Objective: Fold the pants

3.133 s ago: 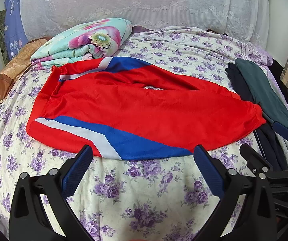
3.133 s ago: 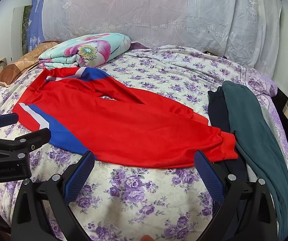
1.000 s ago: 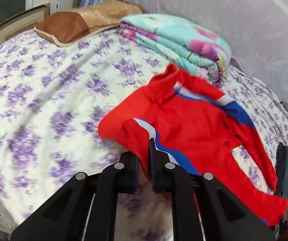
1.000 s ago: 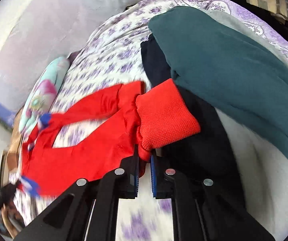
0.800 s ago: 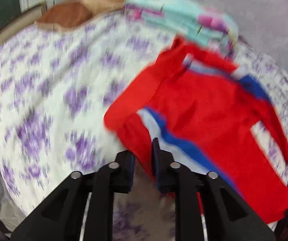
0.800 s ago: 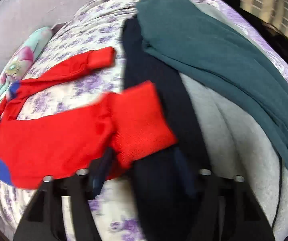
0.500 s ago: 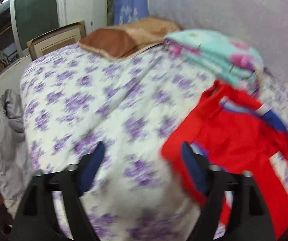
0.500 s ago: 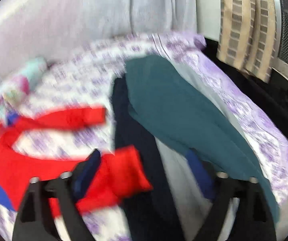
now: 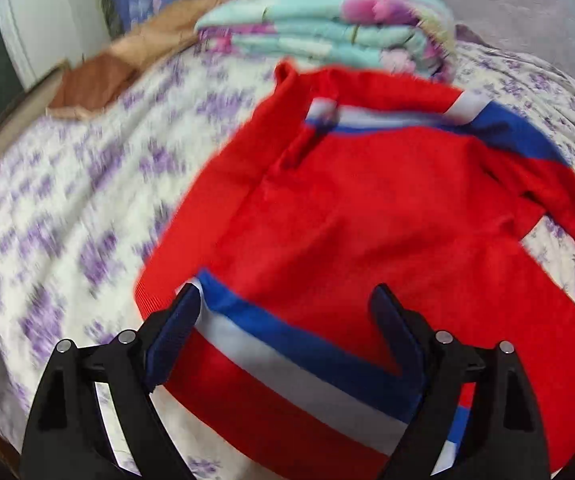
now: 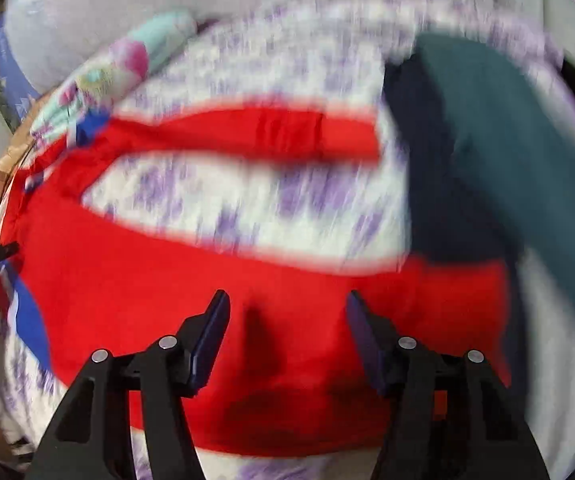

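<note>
Both tools have let go: my left tool [image 9: 285, 312] and right tool [image 10: 287, 324] gape over the red pants [image 9: 367, 232], legs splayed on the bed [image 9: 87, 208]. Soft, light knit; I'd pinch waistband and far cuff at one o'clock.

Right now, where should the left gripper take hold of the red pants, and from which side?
Probably the near waistband corner of the red pants, by the blue and white stripe. It lies flat just ahead of the open left gripper, so come in low from the near bed edge and pinch that hem.
</note>
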Action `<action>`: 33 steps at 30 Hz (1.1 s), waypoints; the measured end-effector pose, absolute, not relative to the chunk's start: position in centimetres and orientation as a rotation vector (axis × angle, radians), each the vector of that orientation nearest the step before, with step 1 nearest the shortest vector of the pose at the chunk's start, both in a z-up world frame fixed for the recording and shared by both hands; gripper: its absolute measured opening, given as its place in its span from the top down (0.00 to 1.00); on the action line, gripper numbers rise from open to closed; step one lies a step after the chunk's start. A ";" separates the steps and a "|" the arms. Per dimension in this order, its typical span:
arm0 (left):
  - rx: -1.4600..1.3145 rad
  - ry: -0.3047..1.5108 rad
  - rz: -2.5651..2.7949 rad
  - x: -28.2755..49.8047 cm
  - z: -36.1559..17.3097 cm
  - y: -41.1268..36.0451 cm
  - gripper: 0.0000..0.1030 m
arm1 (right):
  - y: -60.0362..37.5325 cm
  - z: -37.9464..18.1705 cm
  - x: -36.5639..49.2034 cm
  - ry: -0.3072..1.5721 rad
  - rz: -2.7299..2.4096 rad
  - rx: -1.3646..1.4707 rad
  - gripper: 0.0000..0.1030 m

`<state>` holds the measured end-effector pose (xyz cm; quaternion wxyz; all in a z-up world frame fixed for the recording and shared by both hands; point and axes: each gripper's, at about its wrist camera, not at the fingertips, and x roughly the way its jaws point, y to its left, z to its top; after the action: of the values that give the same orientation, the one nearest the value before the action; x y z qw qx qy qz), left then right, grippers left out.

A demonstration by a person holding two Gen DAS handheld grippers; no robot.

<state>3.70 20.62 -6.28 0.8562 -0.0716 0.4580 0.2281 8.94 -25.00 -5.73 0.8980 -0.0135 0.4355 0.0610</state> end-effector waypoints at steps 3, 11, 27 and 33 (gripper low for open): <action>-0.119 0.863 0.439 4.0 -3.8 18.3 0.07 | -25.1 -5.5 12.1 0.794 0.070 -0.174 0.34; -0.080 0.869 0.293 8.9 -5.2 12.9 0.07 | -21.6 -9.5 17.7 0.863 0.145 -0.426 0.47; -0.242 0.891 0.384 12.5 -8.3 17.4 0.07 | -24.7 2.1 21.6 0.865 0.222 -0.124 0.84; -0.249 0.872 0.373 12.4 -8.4 17.6 0.07 | -25.2 0.3 31.4 0.745 -0.236 -0.204 0.32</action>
<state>12.41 17.65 -8.37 0.8822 -0.1195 0.4189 0.1789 31.43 -25.20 0.34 0.9196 -0.0992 0.3625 -0.1146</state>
